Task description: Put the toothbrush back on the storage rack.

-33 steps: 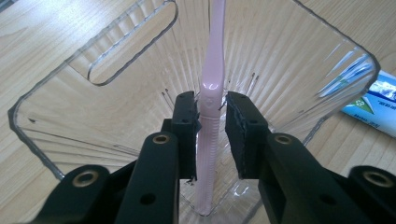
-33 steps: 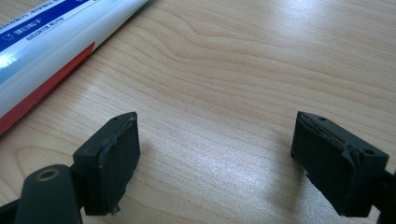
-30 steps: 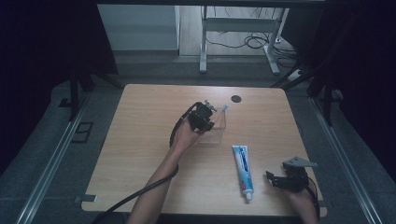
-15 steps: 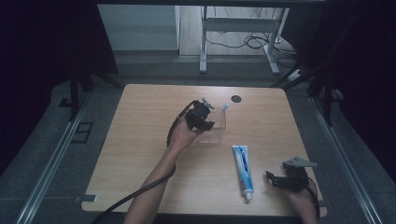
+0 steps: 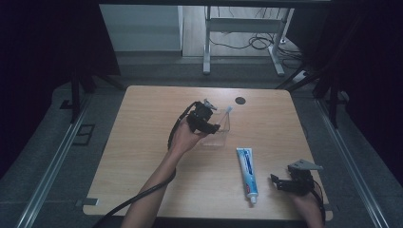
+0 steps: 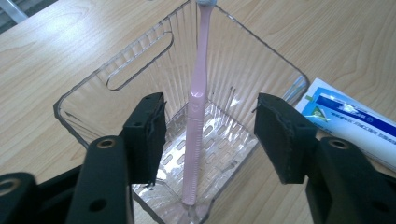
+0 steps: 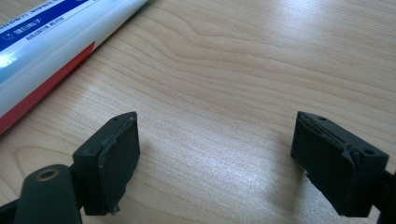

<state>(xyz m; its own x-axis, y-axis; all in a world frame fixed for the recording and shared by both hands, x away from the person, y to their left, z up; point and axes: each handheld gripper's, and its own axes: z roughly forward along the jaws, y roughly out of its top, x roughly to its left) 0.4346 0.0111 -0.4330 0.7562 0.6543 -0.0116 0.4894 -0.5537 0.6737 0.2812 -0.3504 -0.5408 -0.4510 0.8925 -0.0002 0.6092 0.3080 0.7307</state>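
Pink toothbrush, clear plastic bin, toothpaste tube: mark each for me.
Pink plastic toothbrush [image 6: 196,100], left gripper view, mid handle.
Clear ribbed plastic bin [image 6: 133,63], left gripper view, wall beside the handle slot.
White and blue toothpaste tube [image 5: 247,172], high view, mid body.

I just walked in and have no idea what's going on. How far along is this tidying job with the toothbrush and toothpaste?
Done, it seems: the pink toothbrush stands inside the clear bin. In hand: nothing; the left tongs sit open around the brush without touching it, and the right tongs are open over bare table. Probably left: the toothpaste lies flat on the table, outside the bin.
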